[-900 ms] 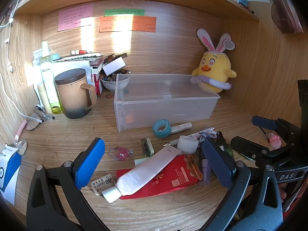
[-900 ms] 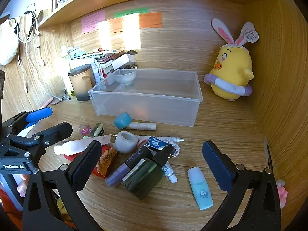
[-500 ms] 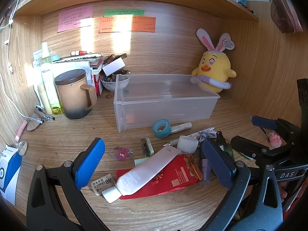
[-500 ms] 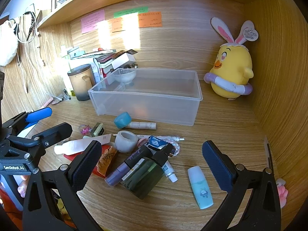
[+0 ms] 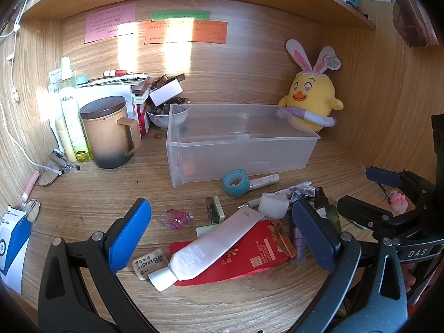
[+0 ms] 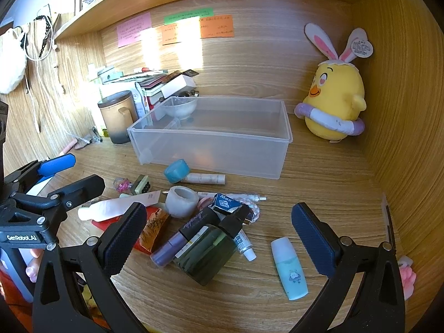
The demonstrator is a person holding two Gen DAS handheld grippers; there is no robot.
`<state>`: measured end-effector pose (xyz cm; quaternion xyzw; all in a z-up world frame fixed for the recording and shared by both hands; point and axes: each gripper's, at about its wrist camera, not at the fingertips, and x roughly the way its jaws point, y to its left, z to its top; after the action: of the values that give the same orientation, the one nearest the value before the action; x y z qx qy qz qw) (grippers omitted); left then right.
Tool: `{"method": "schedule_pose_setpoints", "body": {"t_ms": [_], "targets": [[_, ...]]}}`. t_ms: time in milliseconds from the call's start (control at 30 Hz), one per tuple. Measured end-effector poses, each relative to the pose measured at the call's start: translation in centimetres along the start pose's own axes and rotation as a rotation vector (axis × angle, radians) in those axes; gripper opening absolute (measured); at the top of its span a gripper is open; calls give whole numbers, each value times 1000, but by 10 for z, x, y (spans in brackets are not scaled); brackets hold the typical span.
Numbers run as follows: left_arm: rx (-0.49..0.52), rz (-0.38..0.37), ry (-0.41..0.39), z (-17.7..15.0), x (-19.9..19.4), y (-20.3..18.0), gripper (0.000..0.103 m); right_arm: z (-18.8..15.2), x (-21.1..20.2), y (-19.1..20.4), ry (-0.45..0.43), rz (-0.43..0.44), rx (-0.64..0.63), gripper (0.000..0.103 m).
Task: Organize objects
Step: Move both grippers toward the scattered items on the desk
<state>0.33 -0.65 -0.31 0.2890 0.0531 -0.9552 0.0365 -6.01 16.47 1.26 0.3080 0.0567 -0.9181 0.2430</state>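
Note:
A clear plastic bin (image 5: 241, 141) (image 6: 216, 136) stands on the wooden desk. In front of it lies a clutter: a white tube (image 5: 213, 247) on a red packet (image 5: 249, 252), a teal tape roll (image 5: 235, 181) (image 6: 176, 170), a white cup-like lid (image 6: 181, 201), a dark green bottle (image 6: 206, 252), a purple stick (image 6: 169, 247) and a pale blue bottle (image 6: 290, 270). My left gripper (image 5: 222, 238) hangs open above the white tube, holding nothing. My right gripper (image 6: 219, 234) is open over the green bottle, also holding nothing.
A brown lidded mug (image 5: 108, 131), bottles and stacked books stand at the back left, with a bowl (image 5: 166, 116) of beads behind the bin. A yellow plush chick (image 5: 308, 102) (image 6: 333, 102) sits in the back right corner. A shelf runs overhead.

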Motion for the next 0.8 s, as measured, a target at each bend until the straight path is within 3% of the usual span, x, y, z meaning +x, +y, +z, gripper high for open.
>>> {"method": "schedule_pose_setpoints", "body": {"t_ms": [400, 533, 733, 800], "targets": [[-16, -18, 56, -4, 6, 17, 103, -3, -3, -8, 3, -21, 1, 103], [-8, -15, 80, -5, 6, 28, 87, -5, -3, -20, 15, -51, 19, 103], [0, 40, 147, -10, 12, 57, 86, -12, -7, -48, 31, -123, 56, 102], [-3, 27, 177, -15, 14, 64, 86, -16, -7, -58, 39, -145, 73, 102]]}}
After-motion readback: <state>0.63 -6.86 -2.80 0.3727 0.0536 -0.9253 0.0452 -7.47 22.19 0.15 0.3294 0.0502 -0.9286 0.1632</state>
